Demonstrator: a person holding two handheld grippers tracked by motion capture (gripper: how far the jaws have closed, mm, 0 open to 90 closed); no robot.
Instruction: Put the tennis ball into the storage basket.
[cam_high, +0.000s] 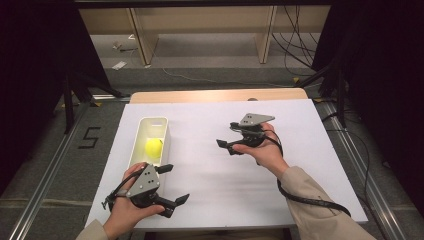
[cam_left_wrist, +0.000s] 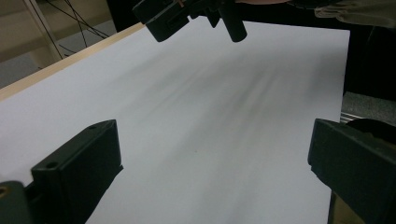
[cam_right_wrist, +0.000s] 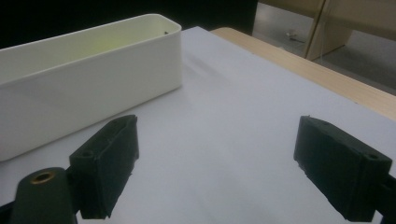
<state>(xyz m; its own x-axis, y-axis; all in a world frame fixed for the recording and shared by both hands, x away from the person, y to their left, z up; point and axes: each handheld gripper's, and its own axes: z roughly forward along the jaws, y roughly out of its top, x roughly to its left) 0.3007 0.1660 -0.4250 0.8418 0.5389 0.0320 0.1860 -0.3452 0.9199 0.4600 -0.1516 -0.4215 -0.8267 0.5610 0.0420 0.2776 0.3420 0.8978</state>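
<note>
Looks like the yellow ball (cam_high: 153, 147) is already in the white bin (cam_high: 163, 131) at left, w/ both left gripper (cam_high: 174, 184) & right gripper (cam_high: 229, 134) open, empty, so prob nothing left.

A smooth, glossy plastic bin (cam_high: 150, 131) stands on matt white paper (cam_high: 280, 175) over a wooden table (cam_high: 210, 95).

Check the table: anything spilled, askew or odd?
Nothing stands out. The yellow ball sits inside the upright white bin; both grippers are open and empty over the white sheet.
</note>
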